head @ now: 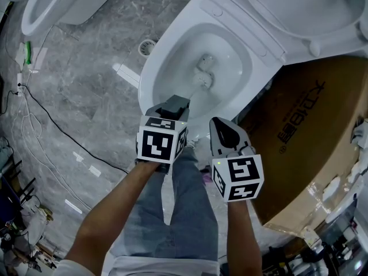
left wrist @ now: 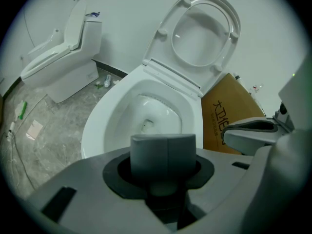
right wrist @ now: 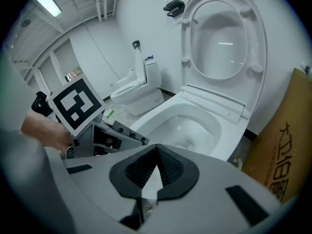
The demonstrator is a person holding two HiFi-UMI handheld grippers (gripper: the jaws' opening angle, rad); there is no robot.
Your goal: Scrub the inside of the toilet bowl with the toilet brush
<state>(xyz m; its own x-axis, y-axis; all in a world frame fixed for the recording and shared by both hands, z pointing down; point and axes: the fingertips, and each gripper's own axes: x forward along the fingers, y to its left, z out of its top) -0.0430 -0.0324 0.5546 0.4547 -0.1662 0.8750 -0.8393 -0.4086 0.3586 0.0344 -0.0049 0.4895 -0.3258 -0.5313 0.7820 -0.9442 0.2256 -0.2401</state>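
Gripping the grey handle of the toilet brush (head: 203, 78), the left gripper (head: 174, 106) holds the brush head down inside the toilet bowl (head: 150, 76). Just beside it, the right gripper (head: 223, 130) hovers empty, jaws pressed together.

box print: you see big dark signs on the side of the brown cardboard box (head: 322, 96), too unclear to read | cubes: your left cube (head: 158, 144) and right cube (head: 238, 177) show black-and-white square patterns, not words
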